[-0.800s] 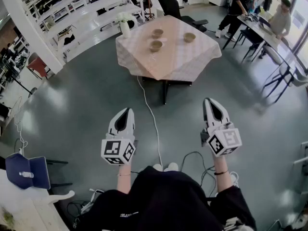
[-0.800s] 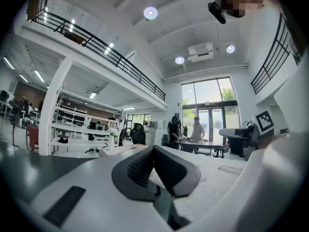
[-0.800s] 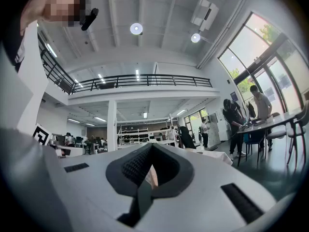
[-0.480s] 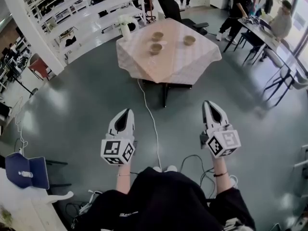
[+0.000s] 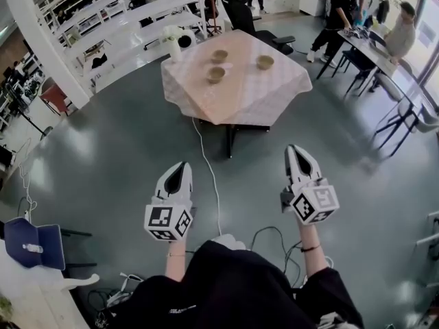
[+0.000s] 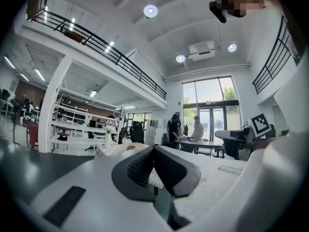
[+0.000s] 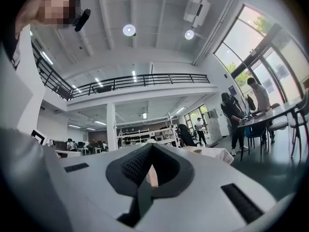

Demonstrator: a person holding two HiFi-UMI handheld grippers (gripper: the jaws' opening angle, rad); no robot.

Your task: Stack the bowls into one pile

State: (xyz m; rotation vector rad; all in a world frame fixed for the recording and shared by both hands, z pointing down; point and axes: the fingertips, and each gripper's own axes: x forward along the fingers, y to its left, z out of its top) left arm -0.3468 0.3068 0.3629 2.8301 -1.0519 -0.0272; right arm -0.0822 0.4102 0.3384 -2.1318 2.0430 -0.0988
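Note:
Three brown bowls stand apart on a table (image 5: 240, 98) with a pinkish cloth, far ahead in the head view: one at the back (image 5: 219, 55), one in front of it (image 5: 215, 75), one to the right (image 5: 265, 62). My left gripper (image 5: 183, 164) and right gripper (image 5: 295, 148) are held level over the grey floor, side by side, well short of the table. Both are shut with nothing between the pads. The left gripper view shows its jaws (image 6: 153, 148) closed, with the table (image 6: 112, 151) beyond. The right gripper view shows its jaws (image 7: 150, 146) closed too.
A white cable (image 5: 209, 173) runs across the floor from the table toward me. A vase of white flowers (image 5: 173, 43) stands by the table's left corner. White shelves (image 5: 123, 19) fill the back left. People stand at a desk (image 5: 370, 43) at the right, with chairs (image 5: 405, 118) nearby.
In the head view the table with the bowls has shifted slightly up and to the left. Both grippers stay shut and side by side.

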